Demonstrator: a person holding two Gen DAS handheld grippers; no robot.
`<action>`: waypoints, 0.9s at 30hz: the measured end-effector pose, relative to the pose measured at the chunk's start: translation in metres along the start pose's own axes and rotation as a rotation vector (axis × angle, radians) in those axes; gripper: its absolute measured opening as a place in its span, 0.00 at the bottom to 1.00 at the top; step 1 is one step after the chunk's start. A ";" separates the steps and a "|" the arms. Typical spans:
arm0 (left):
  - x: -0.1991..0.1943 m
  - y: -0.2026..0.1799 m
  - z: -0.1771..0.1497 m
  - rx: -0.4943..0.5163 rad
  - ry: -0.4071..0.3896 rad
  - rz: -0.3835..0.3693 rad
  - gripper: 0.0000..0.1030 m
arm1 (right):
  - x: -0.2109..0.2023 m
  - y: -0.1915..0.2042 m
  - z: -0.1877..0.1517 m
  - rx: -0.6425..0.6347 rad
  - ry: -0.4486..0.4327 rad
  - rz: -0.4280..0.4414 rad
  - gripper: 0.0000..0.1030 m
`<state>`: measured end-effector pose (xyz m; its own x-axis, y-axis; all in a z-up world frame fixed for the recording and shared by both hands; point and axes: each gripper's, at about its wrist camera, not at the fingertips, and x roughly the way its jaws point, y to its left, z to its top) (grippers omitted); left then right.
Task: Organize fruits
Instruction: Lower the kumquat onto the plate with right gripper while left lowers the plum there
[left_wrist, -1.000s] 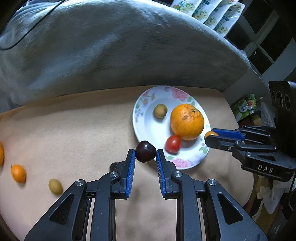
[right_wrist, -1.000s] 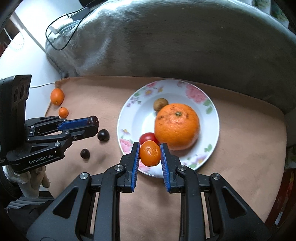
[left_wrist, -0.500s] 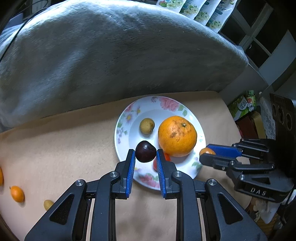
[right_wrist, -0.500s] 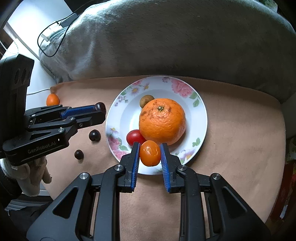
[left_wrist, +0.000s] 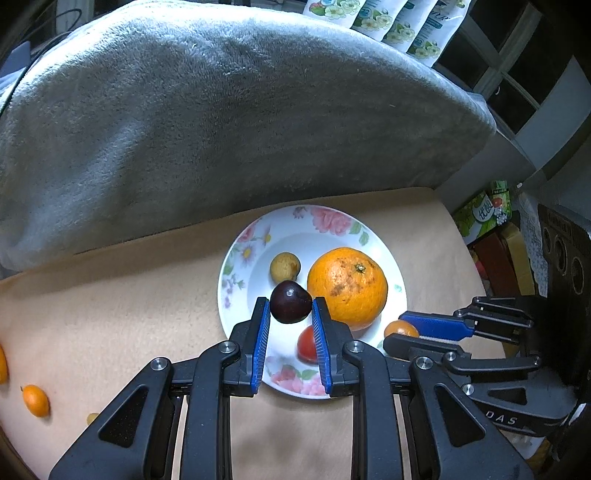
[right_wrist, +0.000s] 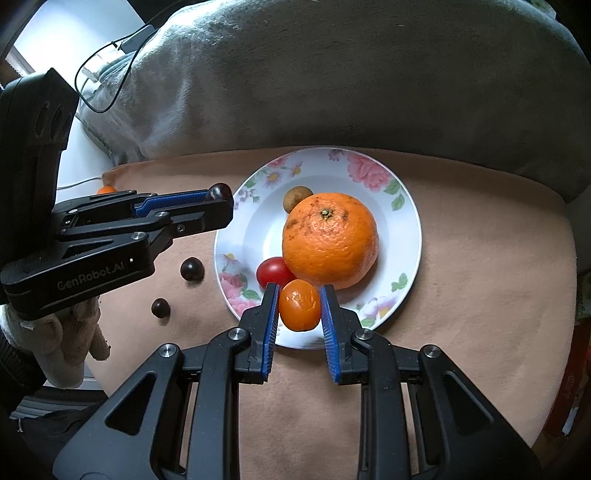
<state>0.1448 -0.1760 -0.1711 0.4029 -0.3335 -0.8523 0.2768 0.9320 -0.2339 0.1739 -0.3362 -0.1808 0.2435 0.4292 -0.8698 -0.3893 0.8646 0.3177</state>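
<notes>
A floral white plate (left_wrist: 325, 230) (right_wrist: 408, 229) sits on a tan cloth and holds a large orange (left_wrist: 347, 282) (right_wrist: 330, 240), a small brown fruit (left_wrist: 284, 266) (right_wrist: 295, 195) and a red cherry tomato (left_wrist: 306, 345) (right_wrist: 273, 271). My left gripper (left_wrist: 290, 308) is shut on a dark cherry (left_wrist: 290, 302) (right_wrist: 219, 191) over the plate's left part. My right gripper (right_wrist: 299, 308) is shut on a small orange kumquat (right_wrist: 299, 310) (left_wrist: 400, 328) over the plate's near rim.
Two dark cherries (right_wrist: 192, 268) (right_wrist: 160, 307) lie on the cloth left of the plate. A kumquat (left_wrist: 36, 400) and other small fruits lie at the far left. A grey blanket (left_wrist: 221, 110) rises behind the plate. Packets and boxes (left_wrist: 484, 214) stand off the right edge.
Both grippers have moved forward over the plate with their fruit. The cherry went from the plate's left rim to above its inside; the kumquat now hangs over the near rim.
</notes>
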 end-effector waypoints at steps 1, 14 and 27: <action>-0.001 0.000 0.000 0.000 -0.001 0.000 0.21 | 0.000 0.000 0.000 -0.001 -0.001 0.000 0.23; -0.006 -0.005 0.003 0.017 -0.022 0.019 0.26 | 0.000 0.001 0.001 0.008 -0.004 -0.004 0.23; -0.012 -0.007 0.005 0.019 -0.042 0.030 0.53 | -0.004 0.003 0.002 -0.001 -0.020 -0.010 0.49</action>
<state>0.1422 -0.1789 -0.1569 0.4475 -0.3111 -0.8385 0.2805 0.9391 -0.1987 0.1736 -0.3345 -0.1760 0.2650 0.4253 -0.8654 -0.3874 0.8688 0.3084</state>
